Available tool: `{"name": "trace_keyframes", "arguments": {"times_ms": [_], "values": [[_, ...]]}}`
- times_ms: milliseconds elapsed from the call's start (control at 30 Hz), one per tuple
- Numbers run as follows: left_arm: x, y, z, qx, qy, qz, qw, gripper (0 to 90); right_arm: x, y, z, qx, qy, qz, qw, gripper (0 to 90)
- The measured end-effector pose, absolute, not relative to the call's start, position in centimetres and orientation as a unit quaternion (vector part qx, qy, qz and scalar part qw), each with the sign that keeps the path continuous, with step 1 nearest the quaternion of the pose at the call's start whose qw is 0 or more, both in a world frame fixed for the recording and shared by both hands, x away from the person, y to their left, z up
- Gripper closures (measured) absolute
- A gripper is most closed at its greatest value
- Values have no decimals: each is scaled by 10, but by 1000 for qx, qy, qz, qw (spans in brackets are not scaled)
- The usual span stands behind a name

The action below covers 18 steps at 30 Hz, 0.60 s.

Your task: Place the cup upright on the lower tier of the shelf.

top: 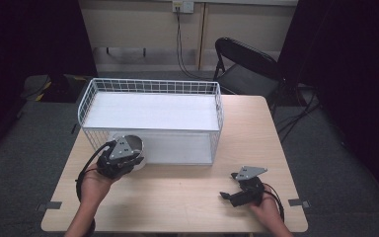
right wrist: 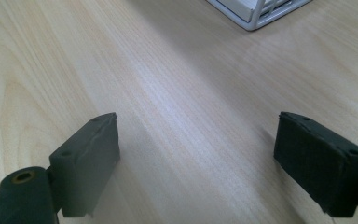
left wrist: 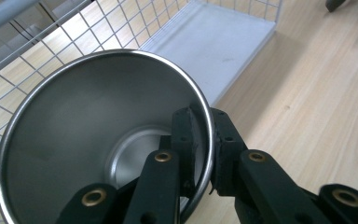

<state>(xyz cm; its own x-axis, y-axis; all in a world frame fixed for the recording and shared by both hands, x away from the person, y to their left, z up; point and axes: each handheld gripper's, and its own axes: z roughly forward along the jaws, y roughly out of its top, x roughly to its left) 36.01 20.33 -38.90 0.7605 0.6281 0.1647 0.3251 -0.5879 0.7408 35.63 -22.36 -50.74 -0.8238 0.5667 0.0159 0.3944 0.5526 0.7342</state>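
At the table's near-left: left gripper (top: pixel 127 157) clamped on steel cup (top: pixel 128 146), just in front of the wire basket (top: pixel 150 87)
Grip: seen in left gripper view, left gripper (left wrist: pixel 205 149) has one jaw inside the steel cup (left wrist: pixel 88 130), the other outside, rim wall pinched between them
Cup: tilted, mouth facing the camera, bare inside, shiny rim; whether it touches the table can't be told
Basket: white wire basket (left wrist: pixel 121 28) with a flat white floor, sits mid-table, just behind the cup
Right gripper: right gripper (top: pixel 234 190) at near-right, well apart from cup and basket, jaws spread wide, nothing between them
Right gripper view: right gripper (right wrist: pixel 198 161) over bare wooden table (right wrist: pixel 177 93), basket corner (right wrist: pixel 258 11) at top
Background: black folding chair (top: pixel 246 66) beyond the table's far edge
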Motion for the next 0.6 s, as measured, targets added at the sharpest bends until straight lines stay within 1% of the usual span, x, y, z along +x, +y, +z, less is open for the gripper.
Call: {"name": "trace_keyframes", "arguments": {"times_ms": [367,600], "values": [[369,202,-384,860,283,227,359,827,356,-224,-507,275,874,385,112,133],[373,198,-388,856,288,239,356,826,356,-224,-507,275,874,385,112,133]]}}
